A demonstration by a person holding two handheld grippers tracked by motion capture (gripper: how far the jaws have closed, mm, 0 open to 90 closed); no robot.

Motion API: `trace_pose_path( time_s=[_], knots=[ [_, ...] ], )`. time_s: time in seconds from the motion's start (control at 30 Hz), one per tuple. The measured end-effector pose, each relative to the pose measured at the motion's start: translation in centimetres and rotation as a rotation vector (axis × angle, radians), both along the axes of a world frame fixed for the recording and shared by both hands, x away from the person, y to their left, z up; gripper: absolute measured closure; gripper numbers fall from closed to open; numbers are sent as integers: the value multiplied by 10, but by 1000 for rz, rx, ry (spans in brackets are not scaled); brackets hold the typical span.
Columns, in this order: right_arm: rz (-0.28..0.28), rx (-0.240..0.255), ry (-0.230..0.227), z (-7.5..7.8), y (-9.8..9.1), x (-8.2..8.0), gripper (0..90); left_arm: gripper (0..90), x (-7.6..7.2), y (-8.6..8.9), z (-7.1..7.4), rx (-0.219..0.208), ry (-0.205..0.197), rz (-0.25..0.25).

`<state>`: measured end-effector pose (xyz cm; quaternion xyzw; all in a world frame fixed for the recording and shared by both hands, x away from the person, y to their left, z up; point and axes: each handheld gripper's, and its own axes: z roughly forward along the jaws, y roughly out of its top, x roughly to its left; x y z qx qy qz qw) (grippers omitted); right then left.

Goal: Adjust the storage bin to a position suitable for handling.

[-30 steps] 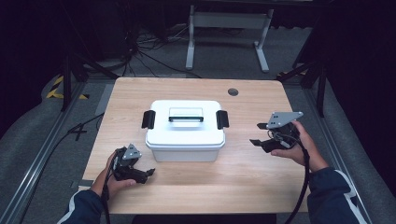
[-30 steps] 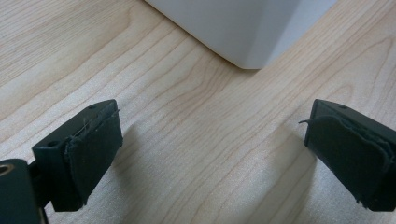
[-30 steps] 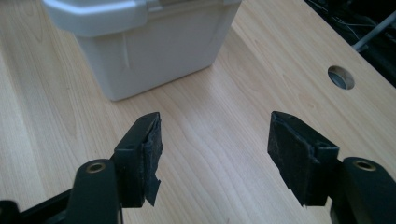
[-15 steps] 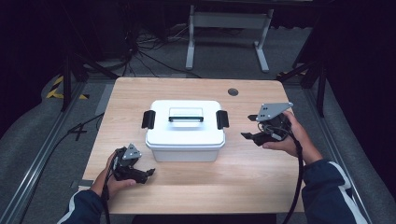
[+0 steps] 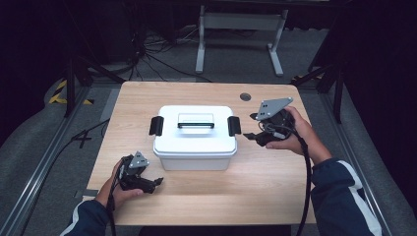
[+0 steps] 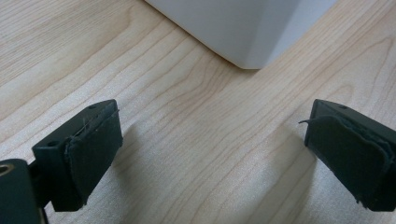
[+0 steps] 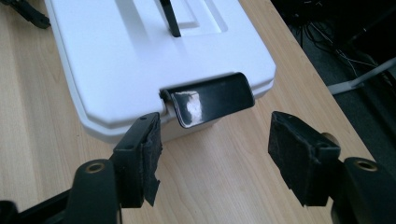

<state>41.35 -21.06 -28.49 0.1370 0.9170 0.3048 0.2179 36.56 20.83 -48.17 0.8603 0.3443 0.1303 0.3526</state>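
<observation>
Right claw is held spread, empty, just beside the white box's black side latch. Left claw is held spread over bare counter near the box's front corner.

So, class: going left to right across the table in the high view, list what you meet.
Left gripper → left black latch → lid handle → right black latch → right gripper.

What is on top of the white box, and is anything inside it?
On the white box sits its closed lid, with a handle lying in its middle recess and a black latch at each end. The lid covers the inside, so any contents cannot be seen.
</observation>
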Motion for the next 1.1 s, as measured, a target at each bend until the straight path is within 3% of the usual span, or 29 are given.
trace_pose_path(
  time_s=[0.43,0.63,1.1],
  knots=[
    [54,-49,1,2,36,8,385,46,0,0,0,0,0,0],
    [80,-79,-1,5,57,13,441,46,0,0,0,0,0,0],
    [135,-220,-9,9,113,28,522,46,0,0,0,0,0,-2]
  ],
)
